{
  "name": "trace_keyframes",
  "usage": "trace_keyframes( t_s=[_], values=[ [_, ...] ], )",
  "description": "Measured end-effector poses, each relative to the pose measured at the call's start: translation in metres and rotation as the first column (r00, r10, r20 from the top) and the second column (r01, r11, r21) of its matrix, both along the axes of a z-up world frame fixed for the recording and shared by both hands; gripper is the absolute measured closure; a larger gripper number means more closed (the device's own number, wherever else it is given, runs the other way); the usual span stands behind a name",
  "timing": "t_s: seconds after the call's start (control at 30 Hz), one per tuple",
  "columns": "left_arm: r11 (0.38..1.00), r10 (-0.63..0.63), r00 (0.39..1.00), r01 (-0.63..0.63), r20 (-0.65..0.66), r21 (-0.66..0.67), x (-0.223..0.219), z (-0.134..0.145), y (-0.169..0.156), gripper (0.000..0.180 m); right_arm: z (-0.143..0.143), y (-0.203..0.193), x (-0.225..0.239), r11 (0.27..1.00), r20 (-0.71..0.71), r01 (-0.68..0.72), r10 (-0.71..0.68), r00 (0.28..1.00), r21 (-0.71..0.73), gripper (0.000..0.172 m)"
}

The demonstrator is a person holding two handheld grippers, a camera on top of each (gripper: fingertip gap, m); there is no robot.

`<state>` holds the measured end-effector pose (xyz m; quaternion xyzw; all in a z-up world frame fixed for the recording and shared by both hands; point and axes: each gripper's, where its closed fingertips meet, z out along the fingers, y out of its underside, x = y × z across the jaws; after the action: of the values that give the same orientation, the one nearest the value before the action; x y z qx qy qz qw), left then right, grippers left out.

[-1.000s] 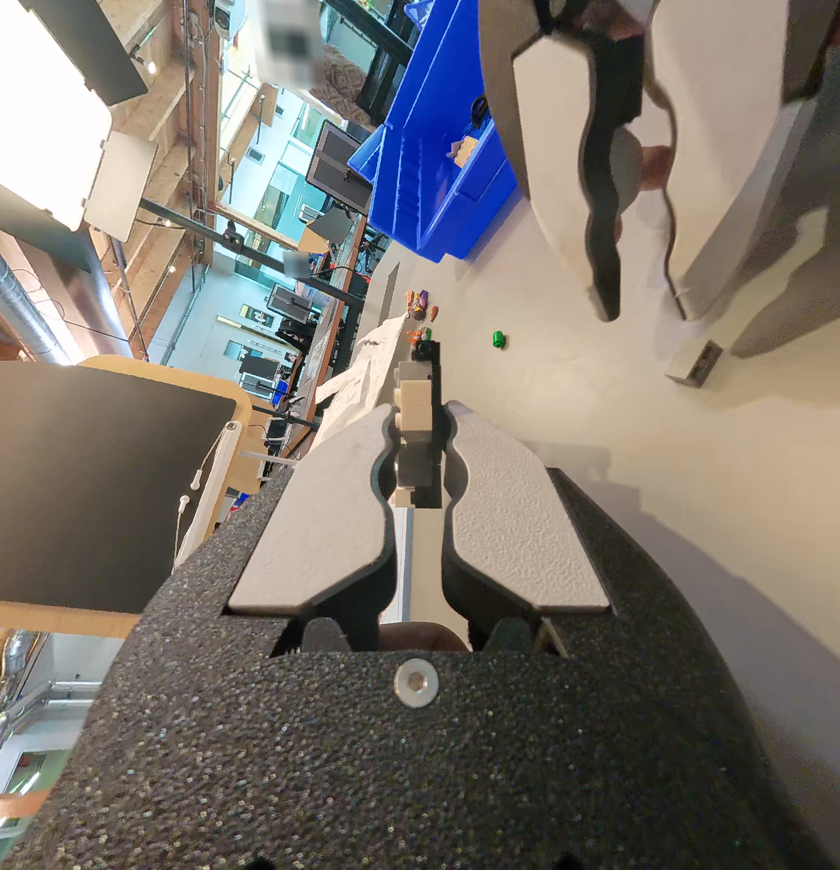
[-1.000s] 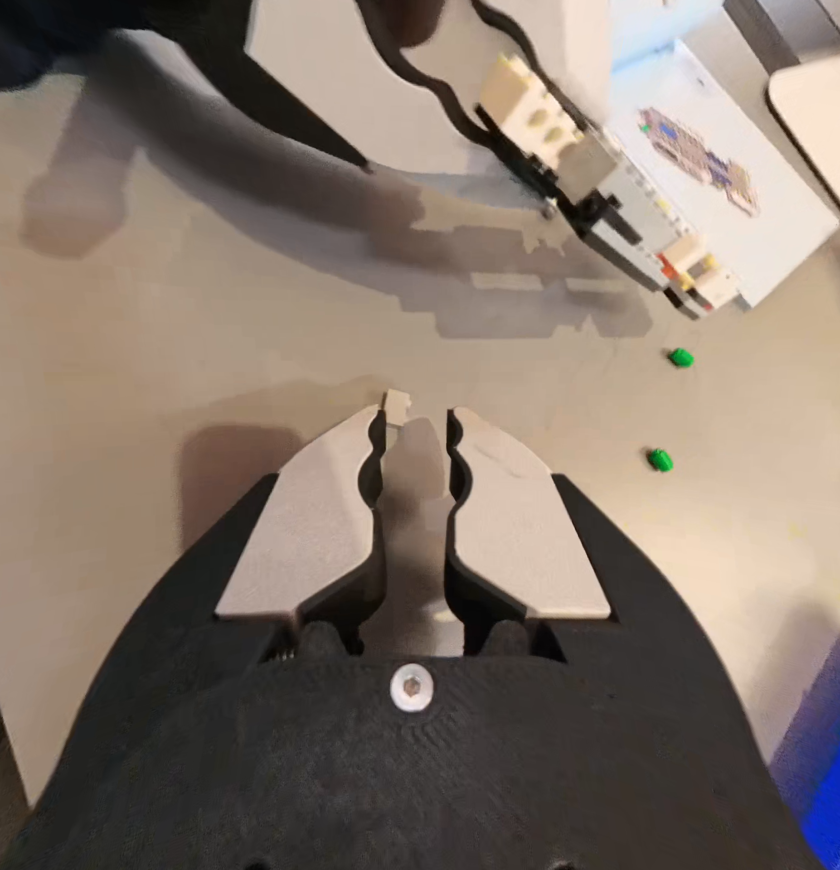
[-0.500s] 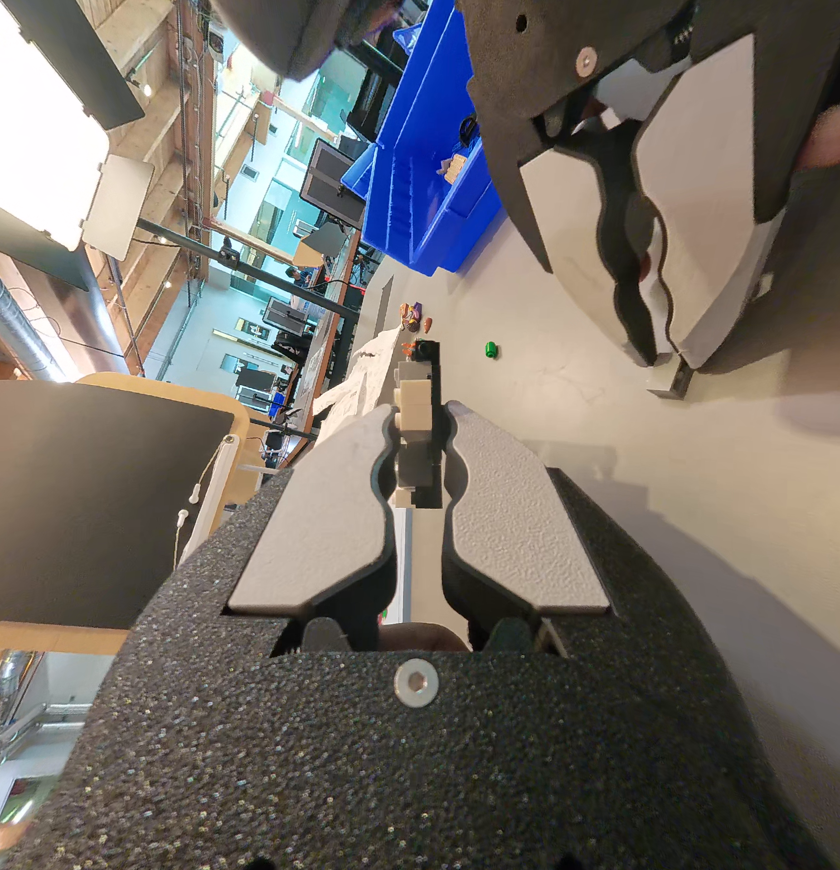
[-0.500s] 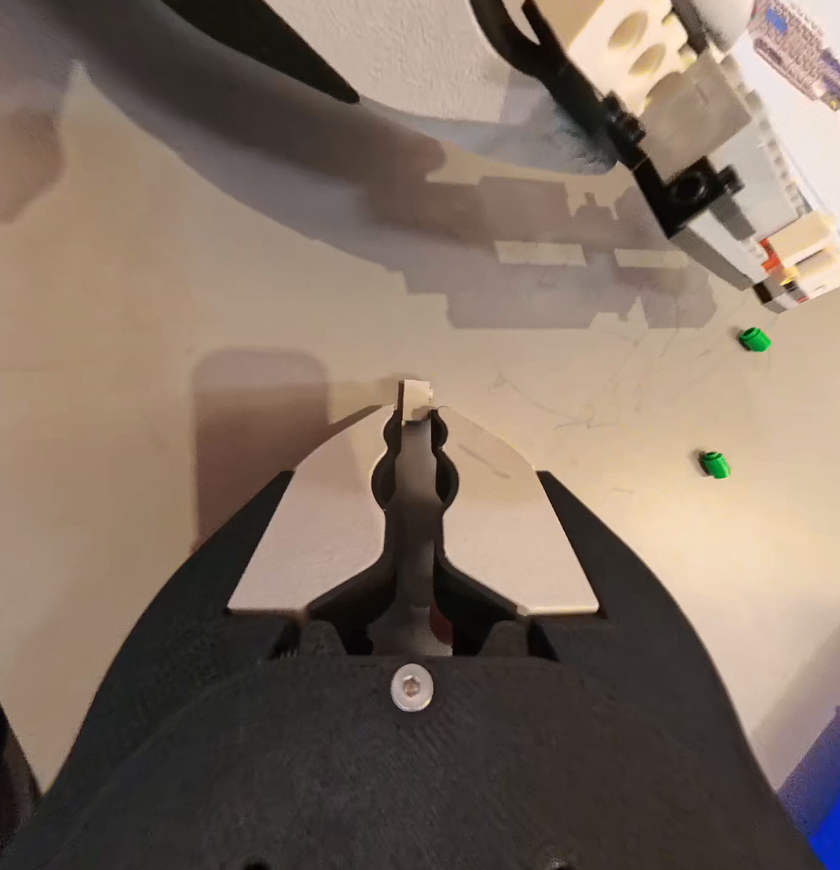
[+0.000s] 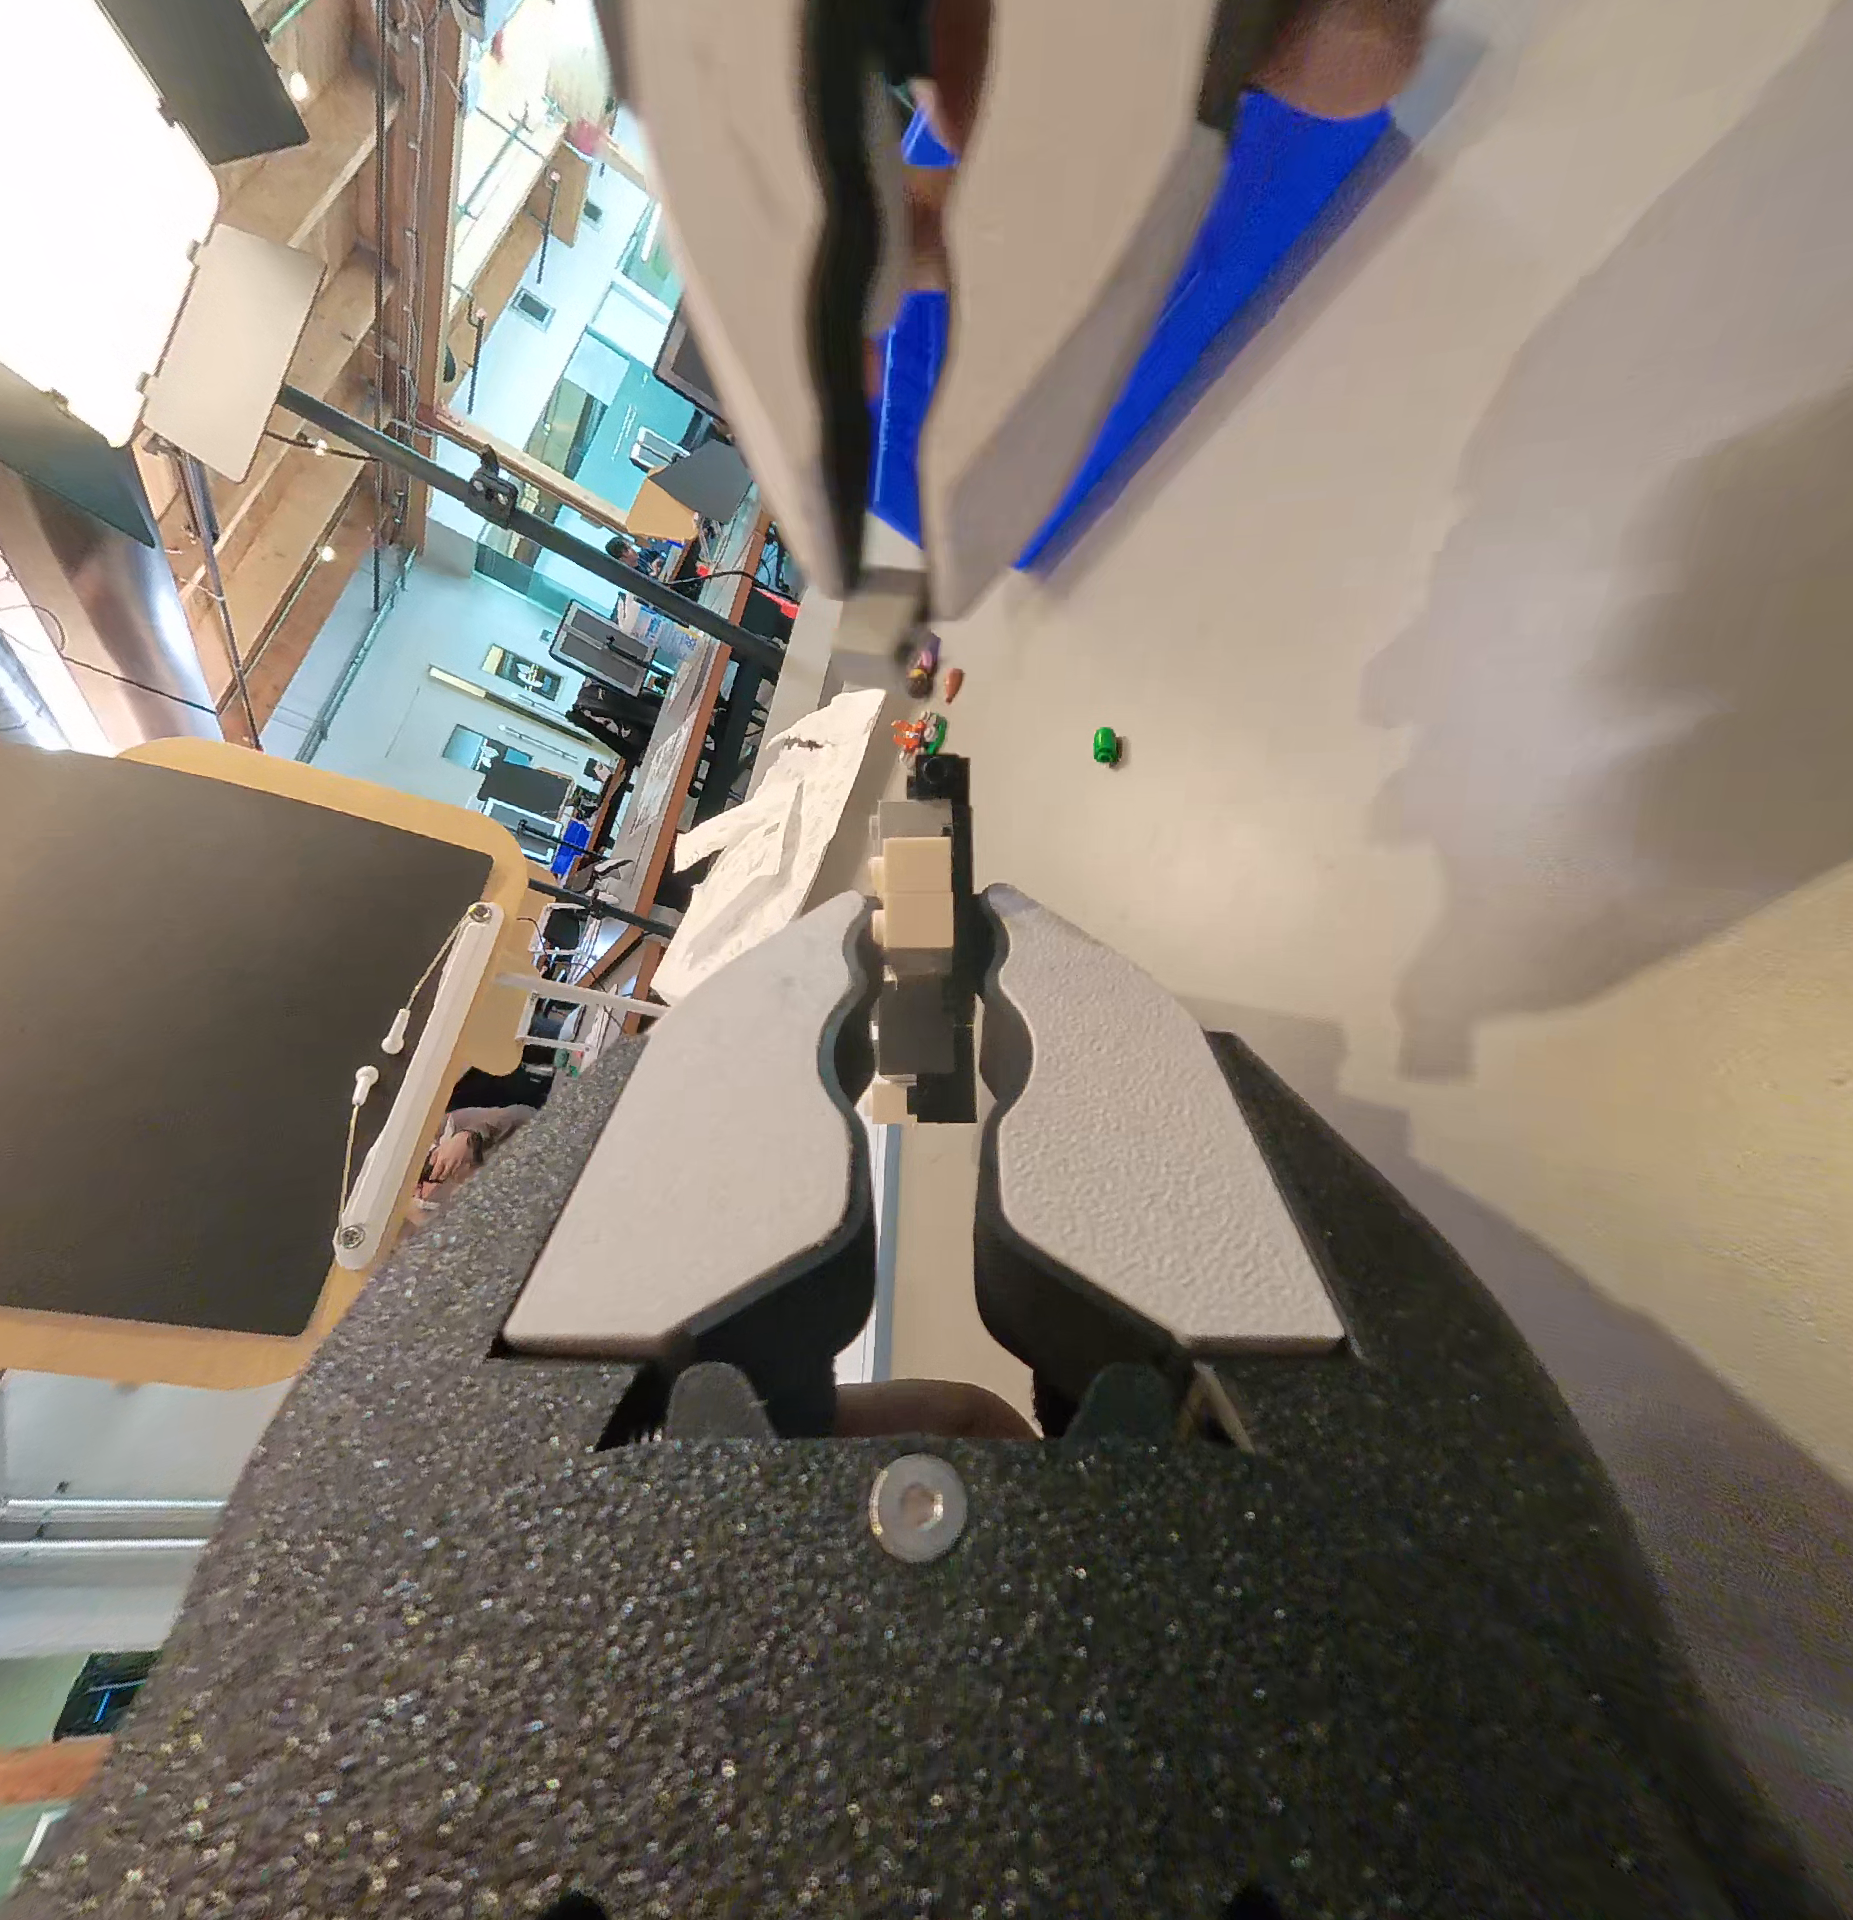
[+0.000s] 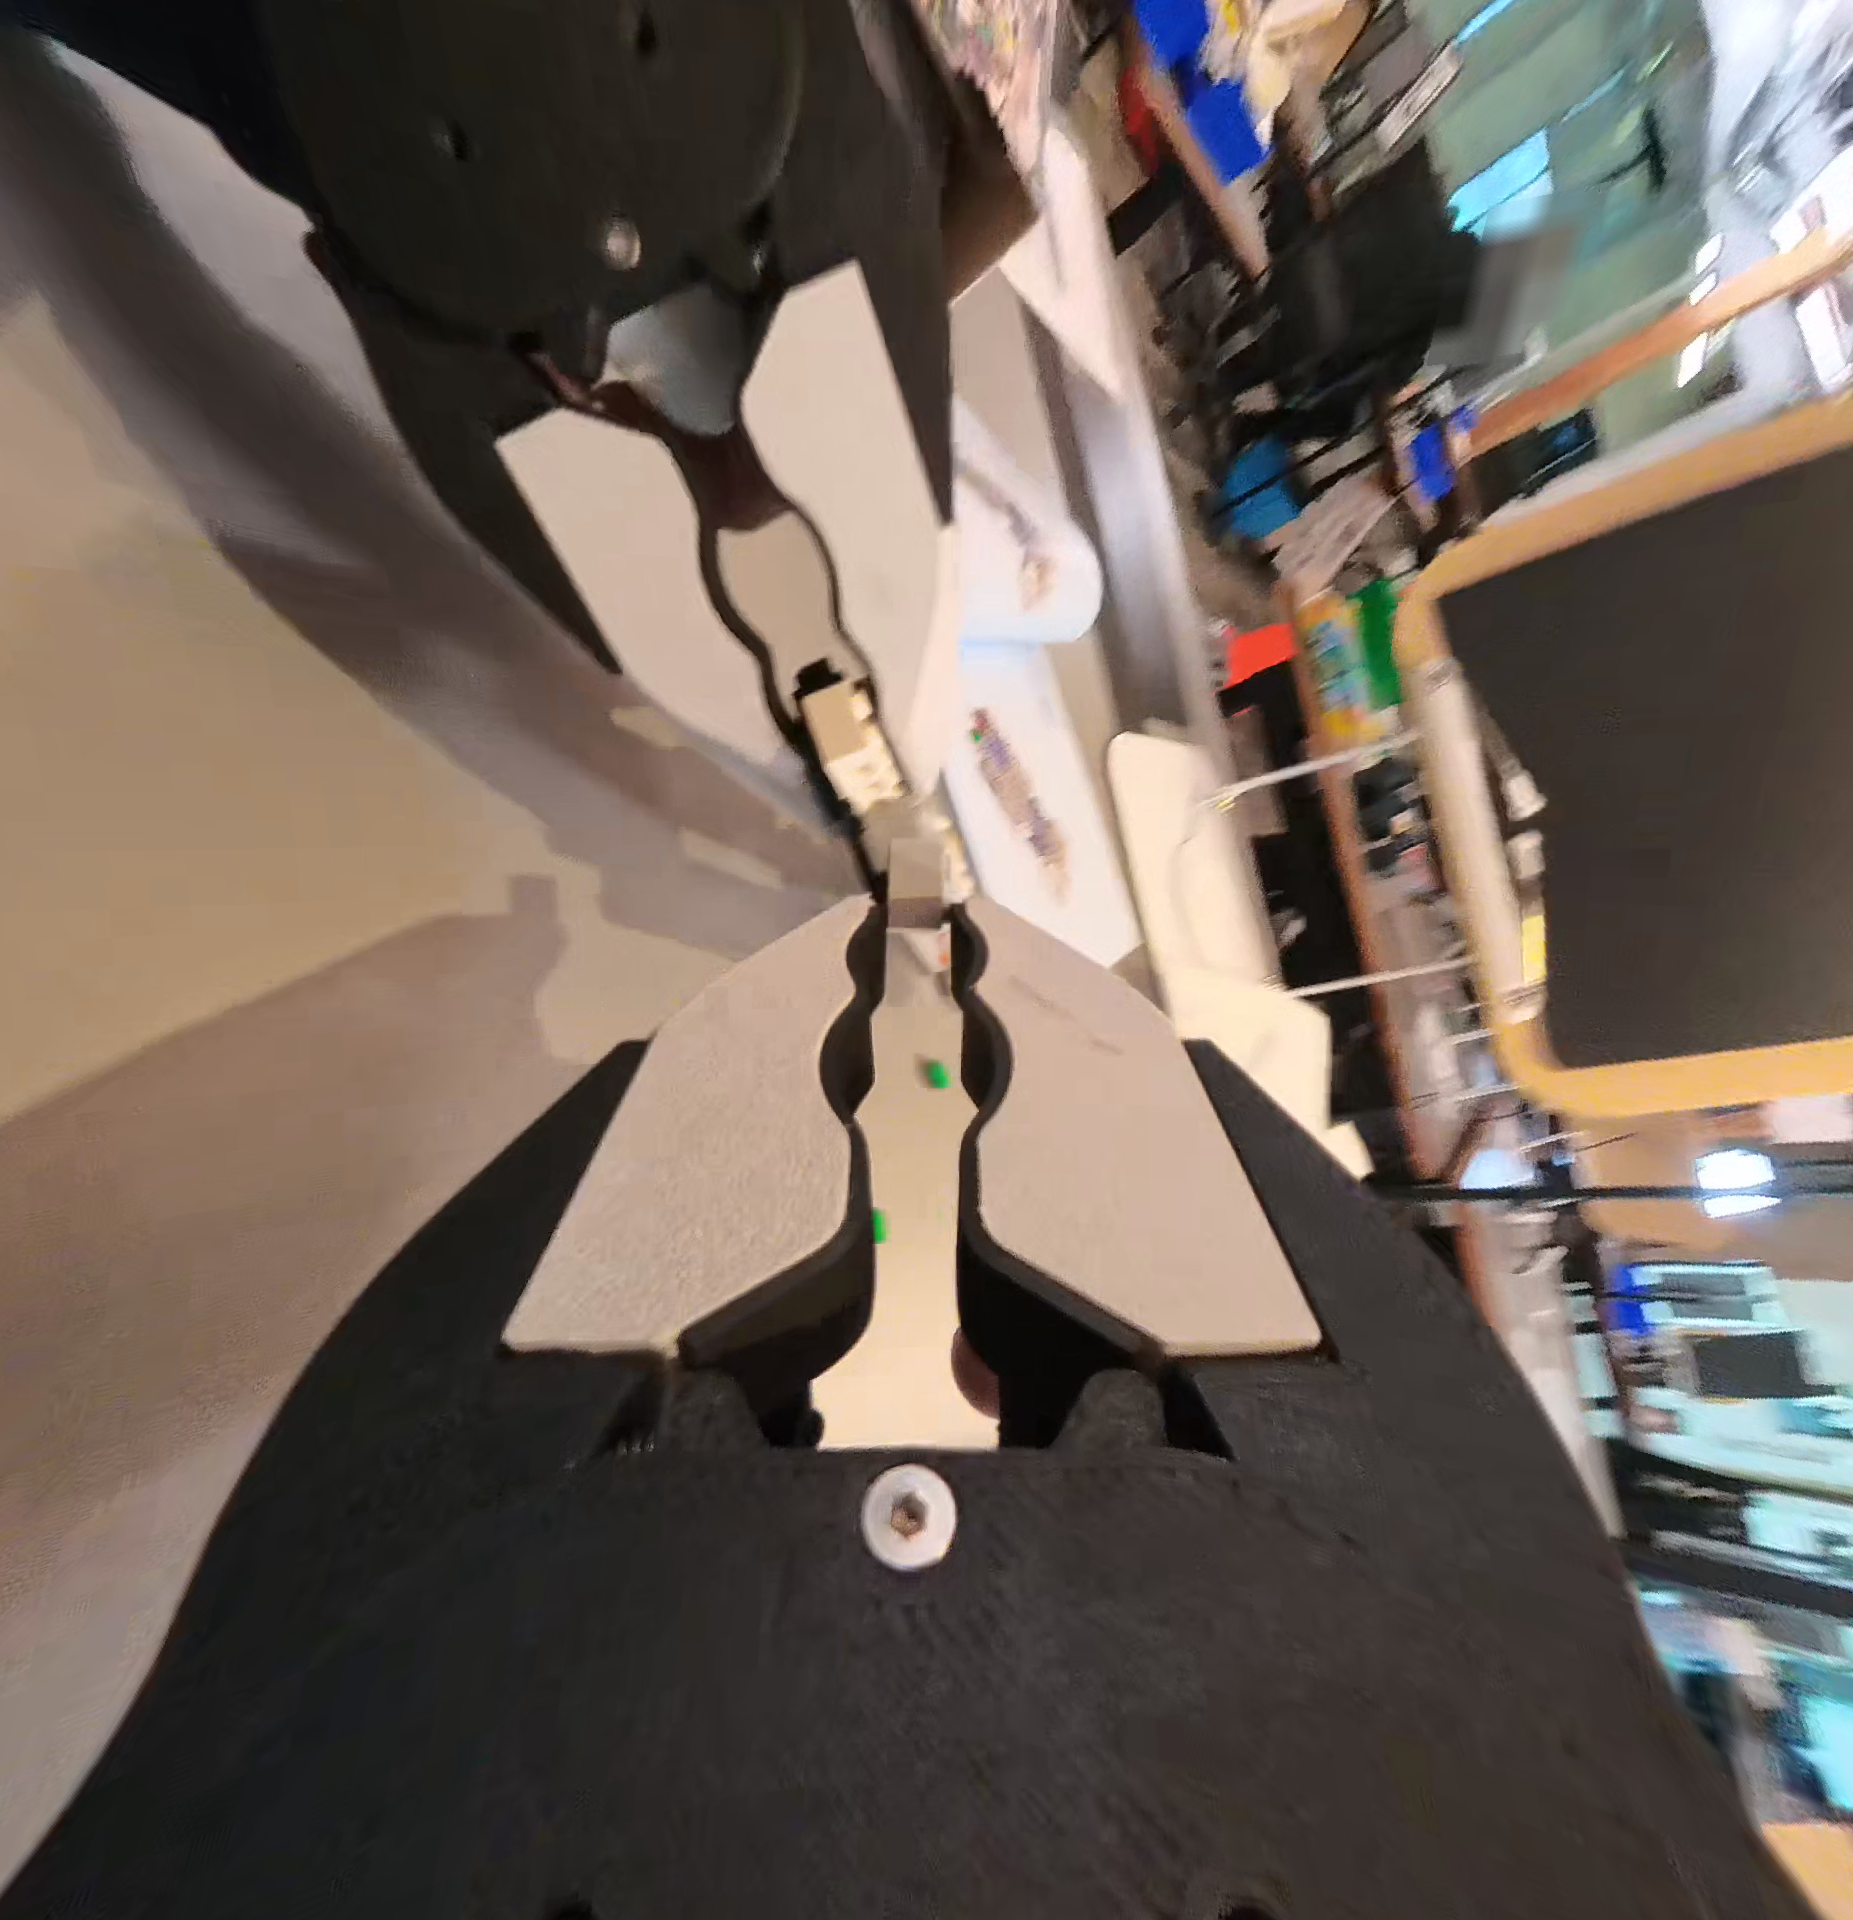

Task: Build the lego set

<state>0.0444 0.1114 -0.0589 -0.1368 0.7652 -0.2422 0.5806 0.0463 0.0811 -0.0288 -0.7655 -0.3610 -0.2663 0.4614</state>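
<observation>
Plastic bricks: the left gripper (image 5: 922, 925) pinches a long brick assembly (image 5: 917, 904) of cream, grey and black pieces, pads pressed on its sides, the far end sticking out past the fingertips above the pale table (image 5: 1317, 831). The right gripper (image 6: 917, 920) is closed on a small grey brick (image 6: 917, 883) at its very tips, held just beside the assembly's far end; contact between the two is unclear because of blur. Judgement: both are light, rigid and smooth, so they may slip or rotate in a tip pinch. The stud joints look likely to pop apart if bent, so the flat side faces near the middle are the best hold. A loose green stud (image 5: 1106, 745) lies on the table, and a blue bin (image 5: 1244, 312) stands behind.
</observation>
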Motion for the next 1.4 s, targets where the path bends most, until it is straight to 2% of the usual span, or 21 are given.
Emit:
trace_keyframes(
  t_s=[0.17, 0.27, 0.5, 1.07, 1.4],
  values=[
    [1.000, -0.003, 1.000, 0.003, -0.019, -0.018, 0.000, -0.001, -0.001, 0.165, 0.009, 0.017, 0.003, 0.999, 0.287, -0.028, 0.034, 0.957, -0.026, 0.160],
    [1.000, -0.007, 1.000, 0.006, -0.025, -0.020, -0.001, -0.001, -0.002, 0.165, 0.004, 0.022, 0.003, 0.997, 0.357, -0.036, 0.057, 0.932, -0.064, 0.160],
    [0.999, -0.015, 1.000, 0.014, -0.021, -0.032, -0.001, 0.001, -0.003, 0.165, -0.008, 0.024, 0.002, 0.988, 0.396, -0.033, 0.091, 0.914, -0.153, 0.160],
    [0.999, -0.023, 1.000, 0.022, -0.016, -0.034, 0.001, 0.003, -0.006, 0.165, -0.014, 0.023, 0.000, 0.968, 0.442, -0.042, 0.152, 0.884, -0.249, 0.158],
    [0.999, -0.029, 0.999, 0.028, -0.023, -0.041, 0.003, 0.002, -0.007, 0.165, -0.018, 0.024, 0.000, 0.959, 0.415, -0.049, 0.167, 0.895, -0.280, 0.156]
  ],
)
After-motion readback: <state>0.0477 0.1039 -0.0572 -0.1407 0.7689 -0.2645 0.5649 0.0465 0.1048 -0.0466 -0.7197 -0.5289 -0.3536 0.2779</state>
